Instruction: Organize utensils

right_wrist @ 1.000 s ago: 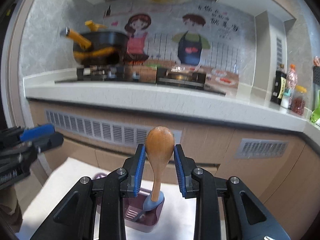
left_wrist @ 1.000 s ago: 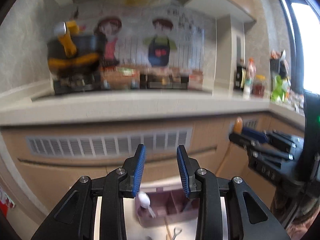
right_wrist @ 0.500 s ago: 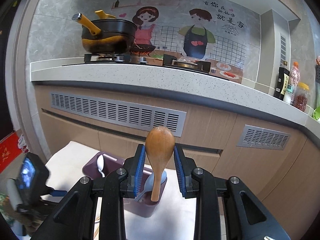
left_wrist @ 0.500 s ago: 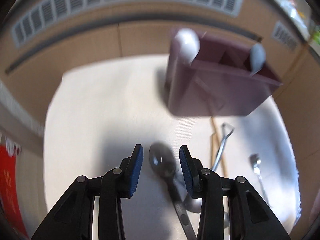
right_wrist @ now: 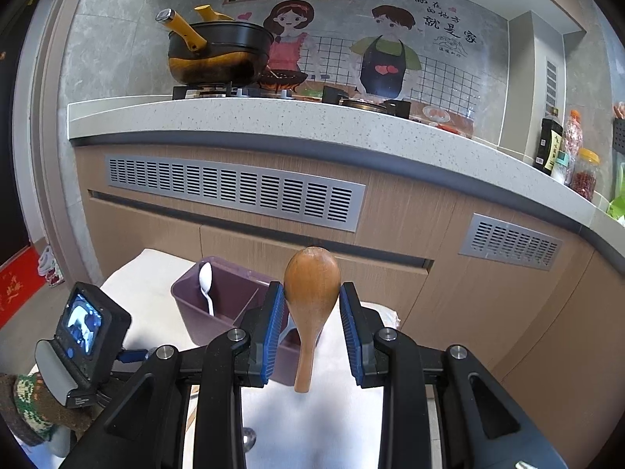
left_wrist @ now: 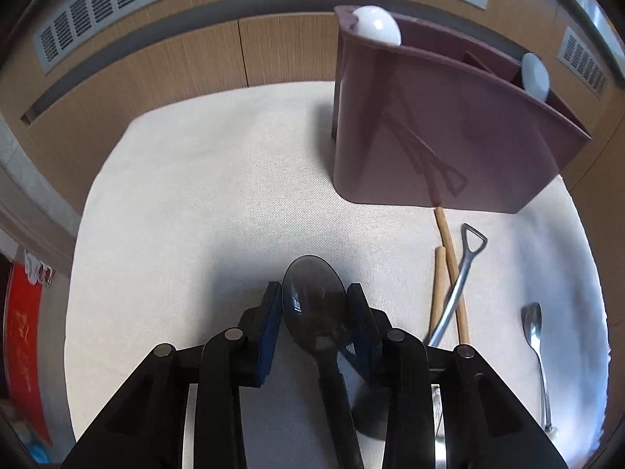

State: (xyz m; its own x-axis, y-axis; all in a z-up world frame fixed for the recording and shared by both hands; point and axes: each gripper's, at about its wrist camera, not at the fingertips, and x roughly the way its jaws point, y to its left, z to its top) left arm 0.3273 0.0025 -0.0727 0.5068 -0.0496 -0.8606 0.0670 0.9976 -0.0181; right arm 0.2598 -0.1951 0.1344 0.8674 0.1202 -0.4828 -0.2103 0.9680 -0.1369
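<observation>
Left tool [left_wrist: 314, 305] closing around dark spoon [left_wrist: 314, 308].

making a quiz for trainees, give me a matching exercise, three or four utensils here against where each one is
Things:
1. wooden spoon
2. dark translucent spoon
3. white spoon
4. chopsticks

Places:
A. standing in the purple organizer
B. lying on the white cloth, crossed by a metal handle
C. between the closing left gripper's pads
D. in the right gripper

Pairs: 1-D, 2-C, 3-A, 4-B

The cartoon wall mural [right_wrist: 390, 43] bears Chinese characters reading 有你在的地方就是家.
</observation>
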